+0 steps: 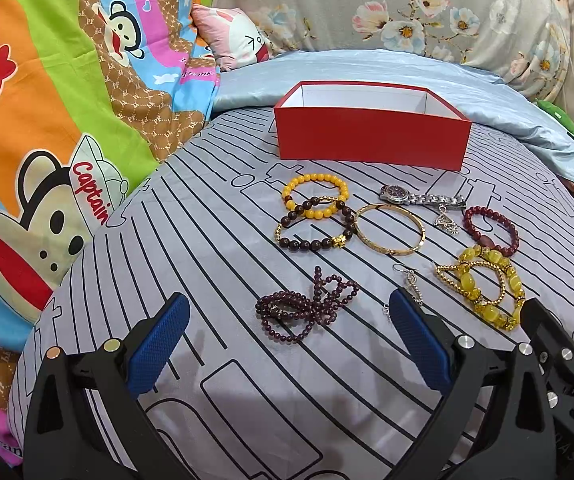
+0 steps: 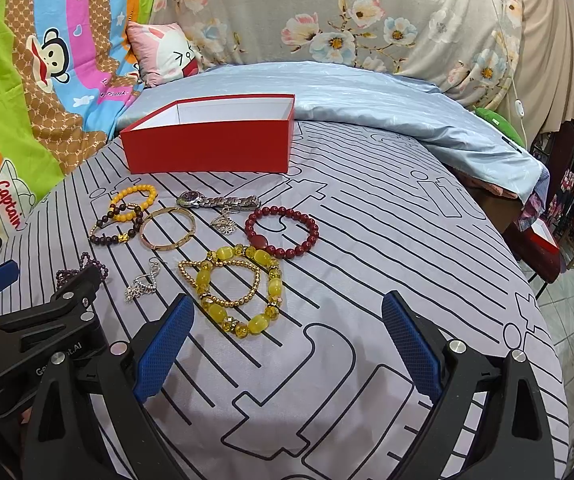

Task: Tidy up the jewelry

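Crowding the red box (image 1: 371, 136), jewelry leaves bare bedsheet (image 2: 367, 240) rightward.

left tool (image 1: 289, 312): blue-padded fingers spread wide, nothing between them, hovering low, pointing forward
right tool (image 2: 289, 312): fingers spread wide too, nothing held, same forward pose
relation: side by side, close; each shows at the edge of the other's view
left tool fingers (image 1: 157, 346): black arms, blue textured pads
hands: not visible
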